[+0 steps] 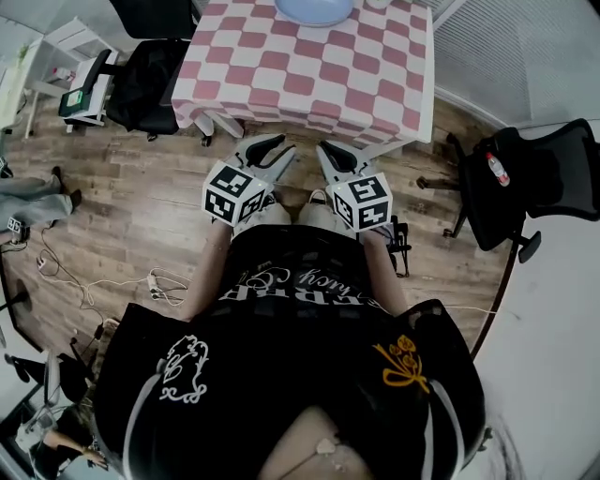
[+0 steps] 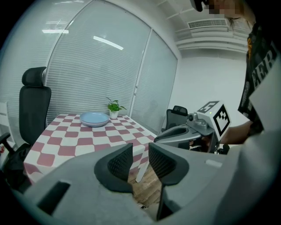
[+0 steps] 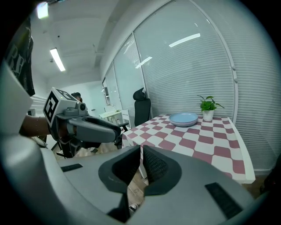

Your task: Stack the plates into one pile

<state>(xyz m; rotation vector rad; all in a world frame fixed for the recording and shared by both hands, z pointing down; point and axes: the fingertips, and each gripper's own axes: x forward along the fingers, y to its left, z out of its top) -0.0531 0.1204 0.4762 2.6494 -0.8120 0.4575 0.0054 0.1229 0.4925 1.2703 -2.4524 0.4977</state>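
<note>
A pile of light-blue plates [image 1: 314, 9] [image 2: 94, 119] [image 3: 183, 119] rests at the far side of the table with the red-and-white checked cloth [image 1: 309, 84]. Both grippers hang side by side over the wooden floor, short of the table's near edge and close to the person's body. My left gripper [image 1: 275, 152] [image 2: 140, 151] is open by a narrow gap, with only floor showing between its jaws. To its right, my right gripper [image 1: 335, 155] [image 3: 141, 151] is shut on nothing, its pads meeting. Each gripper shows in the other's view.
A small potted plant [image 2: 114, 107] [image 3: 207, 107] stands beside the plates. Black office chairs sit at the table's left [image 1: 141, 80] and on the right [image 1: 525, 178]. Cables [image 1: 94, 281] trail over the floor at the left. A white shelf unit [image 1: 66, 56] stands at top left.
</note>
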